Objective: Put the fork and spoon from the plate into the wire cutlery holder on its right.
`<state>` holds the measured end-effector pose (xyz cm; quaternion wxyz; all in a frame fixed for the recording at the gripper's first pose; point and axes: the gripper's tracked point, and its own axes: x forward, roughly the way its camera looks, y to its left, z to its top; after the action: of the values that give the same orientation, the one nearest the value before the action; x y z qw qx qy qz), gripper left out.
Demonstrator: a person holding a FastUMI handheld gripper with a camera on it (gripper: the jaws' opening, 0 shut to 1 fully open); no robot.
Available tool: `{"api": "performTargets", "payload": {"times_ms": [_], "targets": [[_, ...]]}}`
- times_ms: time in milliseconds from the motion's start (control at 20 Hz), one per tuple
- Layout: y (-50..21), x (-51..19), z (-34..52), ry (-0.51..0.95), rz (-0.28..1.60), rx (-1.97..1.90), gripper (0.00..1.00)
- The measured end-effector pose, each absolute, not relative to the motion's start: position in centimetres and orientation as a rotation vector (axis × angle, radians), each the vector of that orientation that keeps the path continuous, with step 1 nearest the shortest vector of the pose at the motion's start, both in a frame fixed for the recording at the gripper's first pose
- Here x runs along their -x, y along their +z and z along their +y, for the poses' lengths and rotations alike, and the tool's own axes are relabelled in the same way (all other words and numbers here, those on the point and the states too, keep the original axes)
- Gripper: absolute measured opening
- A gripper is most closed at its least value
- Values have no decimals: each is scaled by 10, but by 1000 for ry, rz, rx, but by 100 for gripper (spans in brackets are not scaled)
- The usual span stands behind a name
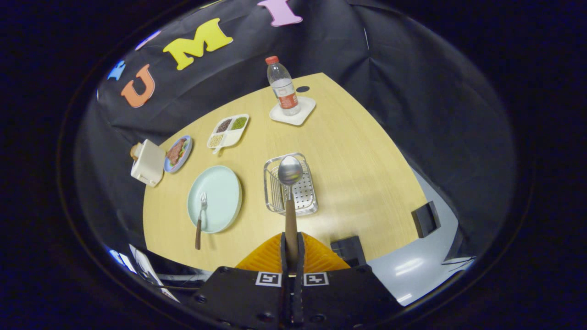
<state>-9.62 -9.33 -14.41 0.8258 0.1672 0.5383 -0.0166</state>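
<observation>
My gripper (pixel 291 250) is shut on the brown handle of the spoon (pixel 290 183), and both fingers press on it. The spoon points straight ahead, held in the air, its steel bowl over the far half of the wire cutlery holder (pixel 275 201). The holder stands on the wooden table (pixel 357 165), to the right of the pale green plate (pixel 224 192). The fork (pixel 201 220) lies on the plate with its tines on the plate and its brown handle sticking out over the near rim.
Beyond the plate are a divided white tray (pixel 228 130) with beans, a small blue plate (pixel 179 153) with food and a cream box (pixel 147 162). A water bottle (pixel 283 87) stands on a white coaster (pixel 302 114) at the far edge. Two dark blocks (pixel 426 219) stand past the table's near edge.
</observation>
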Motion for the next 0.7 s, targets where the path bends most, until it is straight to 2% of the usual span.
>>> {"api": "performTargets", "payload": {"times_ms": [300, 350, 400, 600, 700], "targets": [[-133, 87, -94, -58, 1106, -377, 9], [-128, 84, -91, -48, 1088, -379, 14], [-126, 82, -89, -46, 1078, -363, 37], [-112, 66, -86, -66, 988, -296, 95], [-108, 65, -70, -54, 980, -290, 95]]}}
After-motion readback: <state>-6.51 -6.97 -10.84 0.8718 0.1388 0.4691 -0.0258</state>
